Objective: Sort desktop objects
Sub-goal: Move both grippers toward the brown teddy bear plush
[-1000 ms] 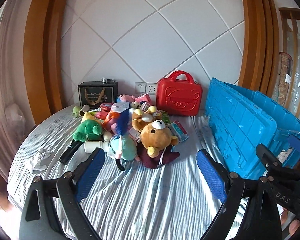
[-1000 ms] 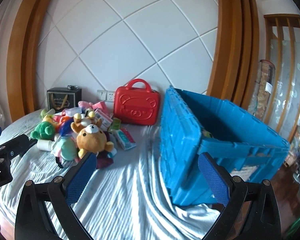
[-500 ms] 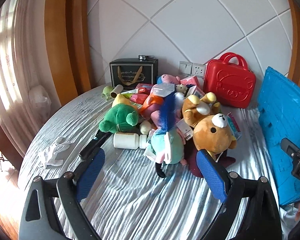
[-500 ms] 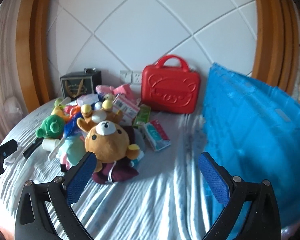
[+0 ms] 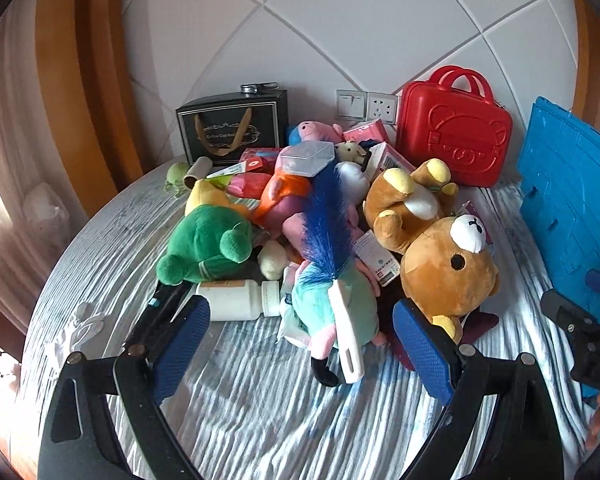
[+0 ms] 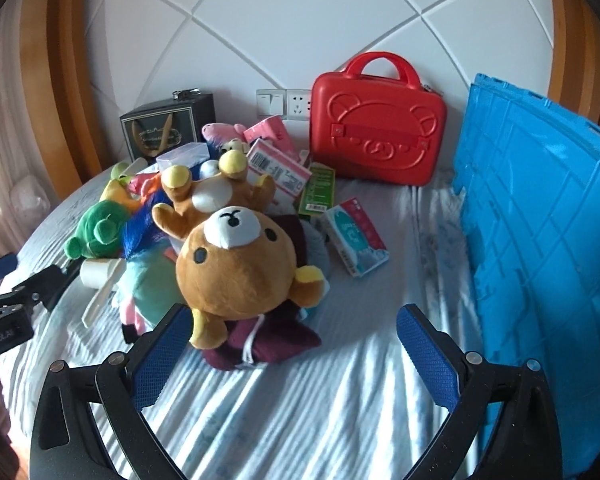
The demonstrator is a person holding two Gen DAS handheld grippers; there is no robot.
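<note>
A pile of toys and boxes lies on the striped cloth. My left gripper (image 5: 300,348) is open and empty, just in front of a teal plush (image 5: 332,300) with a blue brush (image 5: 328,216) on it and a white bottle (image 5: 236,300). A green plush (image 5: 204,244) lies left of them. My right gripper (image 6: 296,344) is open and empty, its left finger close to a brown bear (image 6: 240,264), which also shows in the left wrist view (image 5: 448,268). A blue crate (image 6: 540,240) stands at the right.
A red case (image 6: 376,140) and a black gift bag (image 5: 236,128) stand against the back wall. Small cartons (image 6: 356,240) lie between the bear and the crate. White tissue (image 5: 76,332) lies at the left. The round table's edge (image 5: 60,240) curves on the left.
Both grippers have moved forward and left toward the toy pile. The crate has slid to the right edge of both views. Both stay open.
</note>
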